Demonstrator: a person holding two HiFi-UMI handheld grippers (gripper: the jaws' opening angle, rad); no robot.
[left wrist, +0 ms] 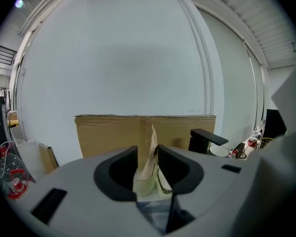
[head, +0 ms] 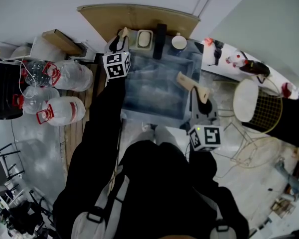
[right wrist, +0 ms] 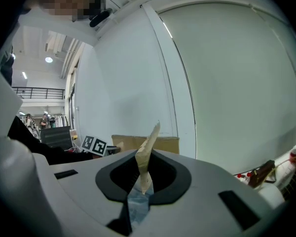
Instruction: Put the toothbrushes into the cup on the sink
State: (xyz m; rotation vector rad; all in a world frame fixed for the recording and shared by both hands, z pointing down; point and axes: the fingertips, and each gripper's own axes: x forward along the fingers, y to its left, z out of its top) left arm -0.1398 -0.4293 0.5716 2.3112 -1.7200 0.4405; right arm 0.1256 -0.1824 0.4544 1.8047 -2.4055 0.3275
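The sink (head: 139,113) lies in front of me, a black faucet (head: 160,34) on its back rim. Right of the faucet stands the white cup (head: 179,42), which the left gripper view shows low at the right (left wrist: 218,150). I see no toothbrush in any view. My left gripper (head: 121,35) hovers at the sink's back left corner. Its tape-wrapped fingers (left wrist: 151,154) stand slightly apart with nothing between them. My right gripper (head: 192,85) hangs over the sink's right side. Its taped fingertips (right wrist: 147,154) meet in one point and nothing shows between them.
A cardboard sheet (head: 139,16) leans on the wall behind the sink. A pale soap dish (head: 144,39) sits left of the faucet. Large water bottles (head: 60,91) crowd the floor at left. A wire basket (head: 264,108) and a round white top (head: 245,99) stand at right.
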